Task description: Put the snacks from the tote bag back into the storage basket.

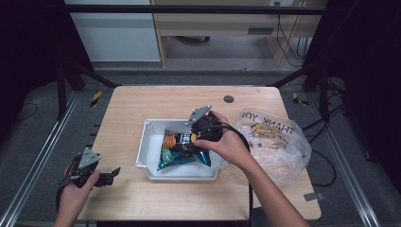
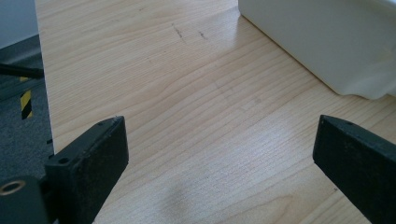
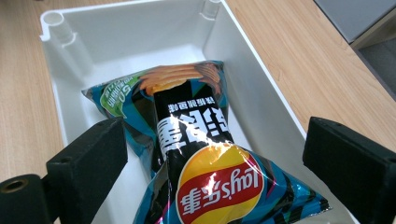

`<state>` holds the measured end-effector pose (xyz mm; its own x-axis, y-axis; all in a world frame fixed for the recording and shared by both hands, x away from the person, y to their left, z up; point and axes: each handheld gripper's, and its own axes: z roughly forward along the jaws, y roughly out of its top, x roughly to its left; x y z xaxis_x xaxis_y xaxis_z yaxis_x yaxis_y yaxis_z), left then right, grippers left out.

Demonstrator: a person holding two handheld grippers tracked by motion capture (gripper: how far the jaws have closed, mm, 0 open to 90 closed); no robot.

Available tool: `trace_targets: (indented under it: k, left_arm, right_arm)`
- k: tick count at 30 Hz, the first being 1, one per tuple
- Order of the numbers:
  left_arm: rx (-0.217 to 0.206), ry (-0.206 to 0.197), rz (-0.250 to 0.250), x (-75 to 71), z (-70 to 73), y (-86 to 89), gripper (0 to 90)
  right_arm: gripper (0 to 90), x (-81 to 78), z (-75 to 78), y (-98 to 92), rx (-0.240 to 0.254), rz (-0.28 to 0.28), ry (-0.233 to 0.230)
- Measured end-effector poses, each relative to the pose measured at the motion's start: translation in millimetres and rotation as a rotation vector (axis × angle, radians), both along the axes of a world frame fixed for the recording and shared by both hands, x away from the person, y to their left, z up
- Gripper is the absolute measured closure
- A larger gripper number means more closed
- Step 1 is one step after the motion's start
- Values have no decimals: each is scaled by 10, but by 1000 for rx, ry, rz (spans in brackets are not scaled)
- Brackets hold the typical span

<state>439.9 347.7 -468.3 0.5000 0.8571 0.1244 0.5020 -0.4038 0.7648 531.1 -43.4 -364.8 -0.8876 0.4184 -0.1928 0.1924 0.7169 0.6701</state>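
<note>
My right claw [image 1: 193, 137] hangs over the white tray [image 1: 147, 142], jaws spread wide to either side of the chip bag [image 1: 182, 149] and closed on nothing, as the right gripper view shows. The bag lies inside the tray, propped against its right-hand wall, its long axis running from the tray's near right corner toward its far left corner; seen along my jaws, that axis runs straight away from me, so the jaws straddle the bag's width. The bag's near end, with the red and yellow logo, sits directly below and between the jaws, though I cannot tell whether they touch the foil. My right hand [image 1: 227, 144] is by far the nearer one. My left claw [image 1: 113, 174] rests well to the tray's left, at the table's [image 1: 142, 104] near edge, jaws likewise wide apart over bare wood. To the tray's right lies a clear plastic bag [image 1: 283, 151] printed with thanks.
</note>
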Motion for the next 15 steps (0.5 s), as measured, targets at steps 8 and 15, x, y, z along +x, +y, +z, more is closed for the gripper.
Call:
trace_targets:
  k: [8, 15]
  left_arm:
    - [-3, -1, 5, -2, -1, 5, 30]
    - [-5, -3, 14, -11, 3, 19, 30]
  right_arm:
    - [76, -45, 76, -40, 17, -27, -12]
    - [76, -79, 163, -134, 49, -67, -37]
